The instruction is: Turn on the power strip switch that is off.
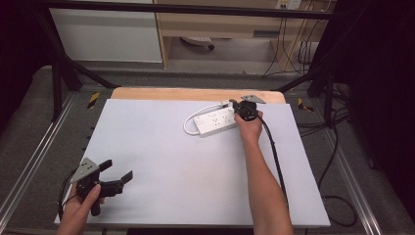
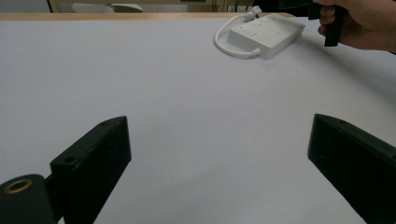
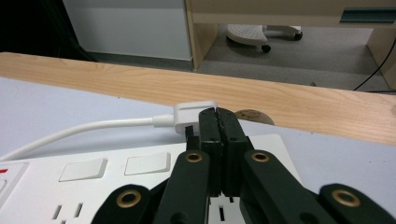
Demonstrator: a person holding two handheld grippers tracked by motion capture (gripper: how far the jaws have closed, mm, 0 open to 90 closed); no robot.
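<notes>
Hovering right gripper (image 3: 218,122), fingers pressed together, over power strip (image 1: 214,122) at counter (image 1: 171,161) 1 o'clock; plug (image 3: 194,114) just beyond tips, 11 o'clock. Left gripper (image 1: 117,170) spread, well apart.

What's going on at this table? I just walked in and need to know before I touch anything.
A person holds tongs in each hand. The right tongs are shut, tips at the white plug above the far end of the white power strip; whether they pinch it I cannot tell. The left tongs rest open near the front left corner of the table, holding nothing.
</notes>
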